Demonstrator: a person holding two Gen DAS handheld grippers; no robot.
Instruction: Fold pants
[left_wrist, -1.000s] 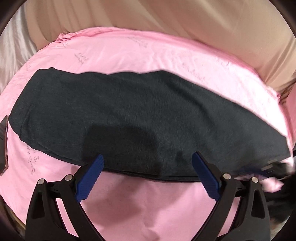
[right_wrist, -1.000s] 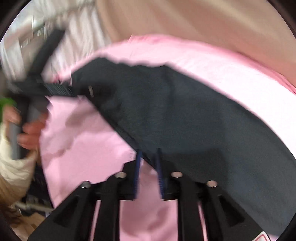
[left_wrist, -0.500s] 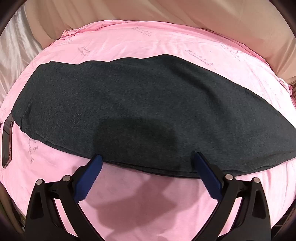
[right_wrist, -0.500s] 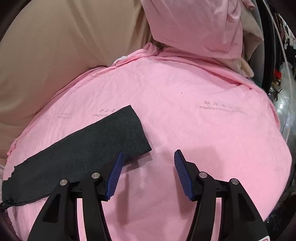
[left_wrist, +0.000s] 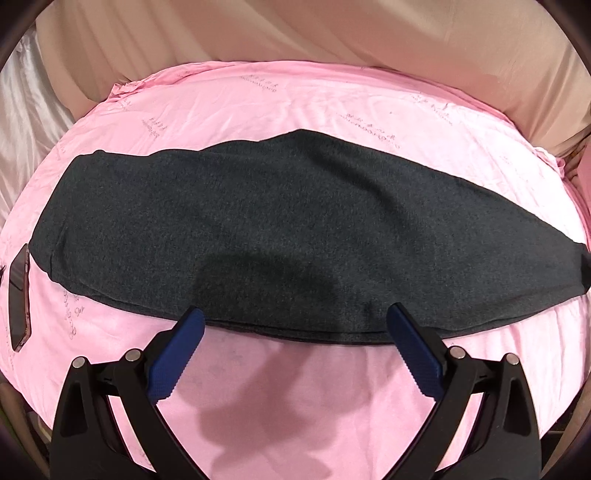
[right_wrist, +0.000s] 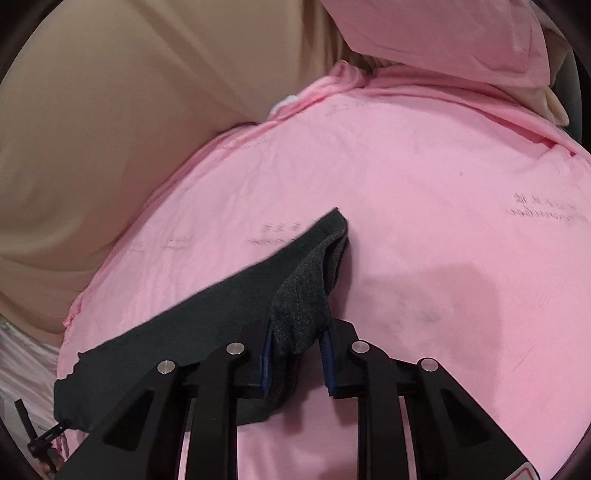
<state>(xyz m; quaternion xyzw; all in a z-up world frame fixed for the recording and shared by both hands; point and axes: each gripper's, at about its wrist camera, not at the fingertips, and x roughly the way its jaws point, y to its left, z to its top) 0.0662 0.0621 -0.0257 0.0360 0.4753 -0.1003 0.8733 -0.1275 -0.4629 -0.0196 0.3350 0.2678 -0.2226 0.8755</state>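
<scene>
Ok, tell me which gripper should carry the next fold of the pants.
Right. The right gripper is already shut on the pants at the leg end, ready to carry it over. The left gripper hangs open above the pink sheet, holding nothing.

Both views are evenly and warmly lit, seemingly from overhead. In the left wrist view the left tongs (left_wrist: 295, 339) throw a soft-edged shadow onto the dark pants (left_wrist: 295, 236) and another onto the pink sheet (left_wrist: 258, 398) below. That view is sharp in the middle, with heavy fisheye bending and a black vignette at the rim. The right wrist view is softer: the pants' edge (right_wrist: 236, 273) looks slightly smeared, perhaps from motion, and a faint shadow lies on the sheet (right_wrist: 461, 295). No glare shows.
</scene>
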